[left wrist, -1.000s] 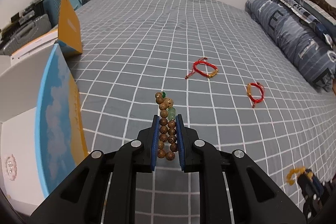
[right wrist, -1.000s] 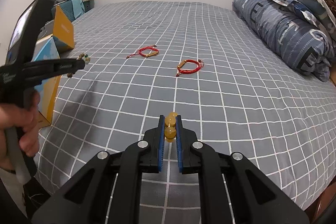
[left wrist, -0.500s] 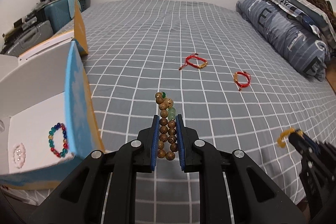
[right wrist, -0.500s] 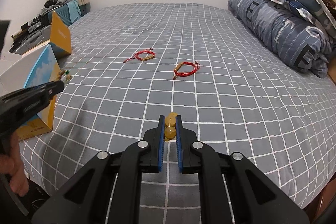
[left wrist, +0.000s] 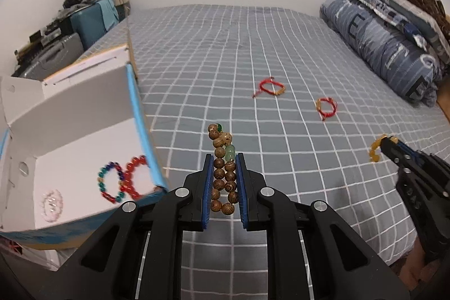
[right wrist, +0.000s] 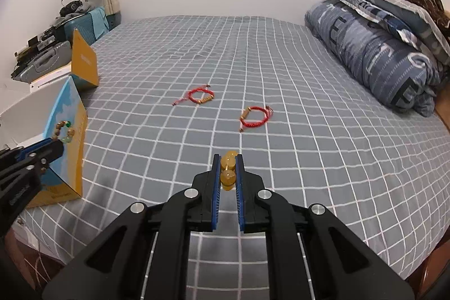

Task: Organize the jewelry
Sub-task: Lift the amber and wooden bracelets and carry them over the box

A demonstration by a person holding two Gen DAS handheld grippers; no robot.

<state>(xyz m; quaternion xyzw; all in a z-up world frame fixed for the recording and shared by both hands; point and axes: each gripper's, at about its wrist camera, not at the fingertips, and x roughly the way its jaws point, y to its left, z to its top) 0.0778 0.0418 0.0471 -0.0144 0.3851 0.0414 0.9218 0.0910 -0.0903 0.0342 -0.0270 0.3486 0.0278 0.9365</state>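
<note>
My left gripper [left wrist: 224, 159] is shut on a brown wooden bead bracelet [left wrist: 222, 159] with a green bead, held above the bed just right of the open white box [left wrist: 84, 137]. The box holds a multicoloured bead bracelet [left wrist: 108, 186], a red bead bracelet [left wrist: 133, 176] and a pale pink one [left wrist: 50, 204]. My right gripper [right wrist: 227, 159] is shut on an amber bead bracelet [right wrist: 228, 167]; it also shows in the left wrist view [left wrist: 375, 151]. Two red cord bracelets [right wrist: 200, 96] [right wrist: 254, 118] lie on the grey checked bed [right wrist: 309, 159].
A rolled blue duvet [right wrist: 379, 61] and pillows lie along the bed's right side. An orange box flap [right wrist: 83, 63] stands at the bed's left edge. Suitcases and clutter [right wrist: 47, 58] sit beyond it by the wall.
My left gripper has pulled back and swung left with the wooden bracelet, so the box's inside and its bracelets have come into view. My right gripper has drawn back slightly with the amber beads.
</note>
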